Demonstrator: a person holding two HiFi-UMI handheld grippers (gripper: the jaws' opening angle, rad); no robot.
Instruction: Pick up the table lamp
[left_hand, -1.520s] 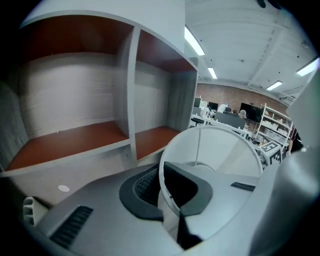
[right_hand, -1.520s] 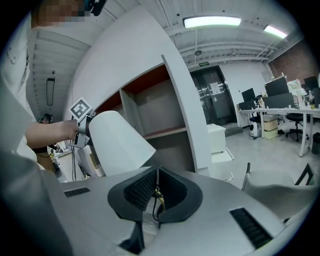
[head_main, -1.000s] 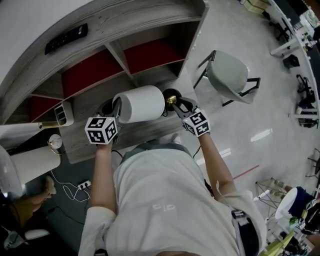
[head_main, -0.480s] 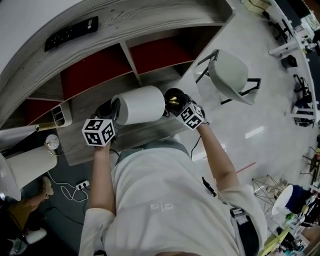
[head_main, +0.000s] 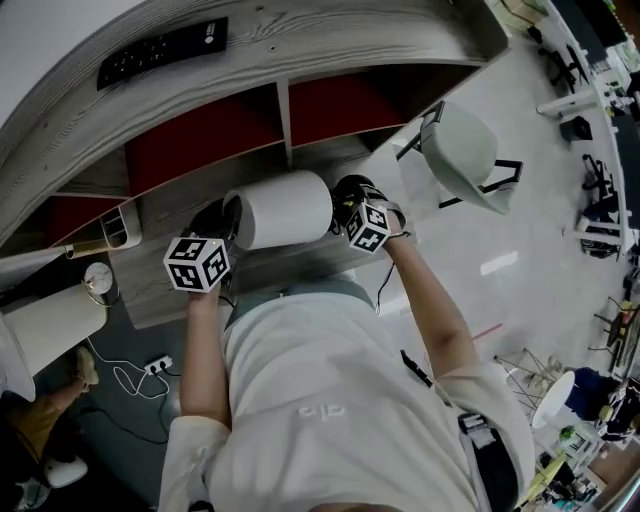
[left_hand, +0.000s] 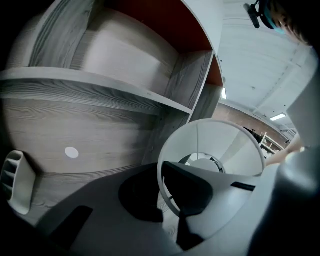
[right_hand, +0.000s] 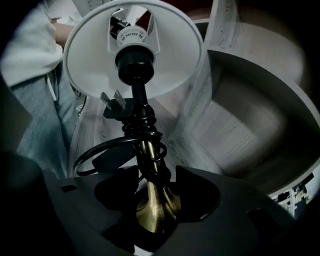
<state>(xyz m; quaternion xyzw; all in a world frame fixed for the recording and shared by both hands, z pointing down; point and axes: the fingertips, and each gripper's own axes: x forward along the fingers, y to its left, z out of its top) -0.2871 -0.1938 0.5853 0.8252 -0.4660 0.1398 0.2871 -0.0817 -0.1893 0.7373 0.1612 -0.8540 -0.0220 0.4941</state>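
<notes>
Holding the table lamp (head_main: 285, 208) on its side, low over the grey wood-grain desktop (head_main: 150, 290) and in front of the shelf unit (head_main: 330, 40) with red back panels; impossible to tell whether touching the wood. Turned with the open top of the white lampshade (left_hand: 235, 150) toward the left gripper (left_hand: 172, 197) and the brass base (right_hand: 157, 212) toward the right gripper (right_hand: 152, 200).

On the left, clenched: jaws almost together on the thin rim of the lampshade, caught between the dark pads. Through the shade's mouth, a glimpse of the wire frame and the socket end inside.

On the right, released: jaws just opened and now spread wide, one on either side of the flared brass base and the lower stem, with no clear squeeze on the brass between them. Higher up the stem, wound with loops of black cord (right_hand: 142, 127), with a flat-pinned plug (right_hand: 112, 102) sticking out just below the black bulb socket (right_hand: 134, 65) inside the shade.

Elsewhere, from the head view: a dark remote control (head_main: 160, 55) on the shelf unit's top, a white slotted holder (head_main: 118, 232) toward the desktop's left end, and a pale chair (head_main: 460, 150) off to the right, well apart from the lamp.
</notes>
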